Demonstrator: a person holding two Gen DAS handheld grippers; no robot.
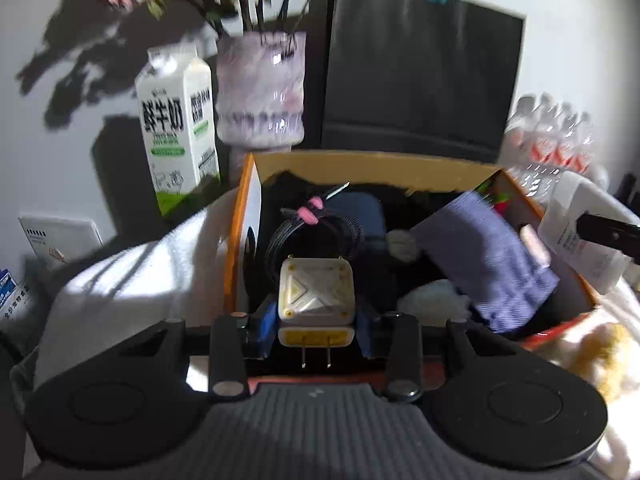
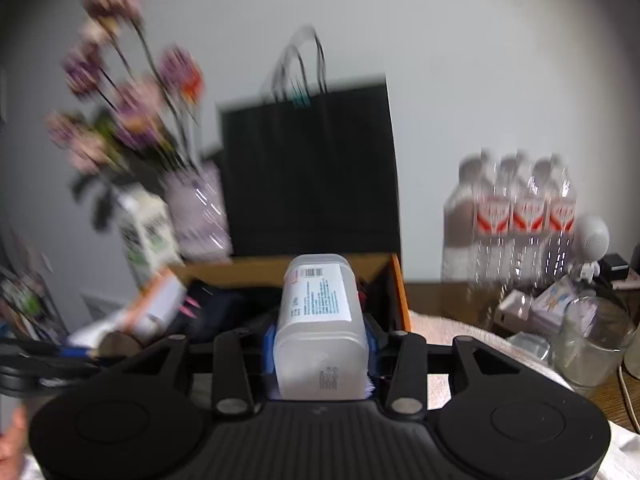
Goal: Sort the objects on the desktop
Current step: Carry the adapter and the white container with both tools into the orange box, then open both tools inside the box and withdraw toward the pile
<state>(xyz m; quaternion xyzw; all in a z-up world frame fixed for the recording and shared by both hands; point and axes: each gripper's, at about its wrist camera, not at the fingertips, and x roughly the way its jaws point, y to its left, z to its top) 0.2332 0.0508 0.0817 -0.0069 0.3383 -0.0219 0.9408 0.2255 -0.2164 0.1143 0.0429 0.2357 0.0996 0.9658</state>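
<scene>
Already we carry a charger (image 1: 316, 296) pinched in the left fingers (image 1: 264, 328) and a bottle (image 2: 320, 328) pinched in the right fingers (image 2: 269, 344) toward the half-filled box (image 1: 376, 162), clutter remaining on the tabletop (image 2: 448, 296).

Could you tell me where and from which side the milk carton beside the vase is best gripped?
I would grip the milk carton across its straight body, below the gabled top, coming in level from the front. It stands upright with flat parallel sides, which suit two pads. The vase stands close on its right and the orange box in front, so a slightly high approach looks safer.
</scene>
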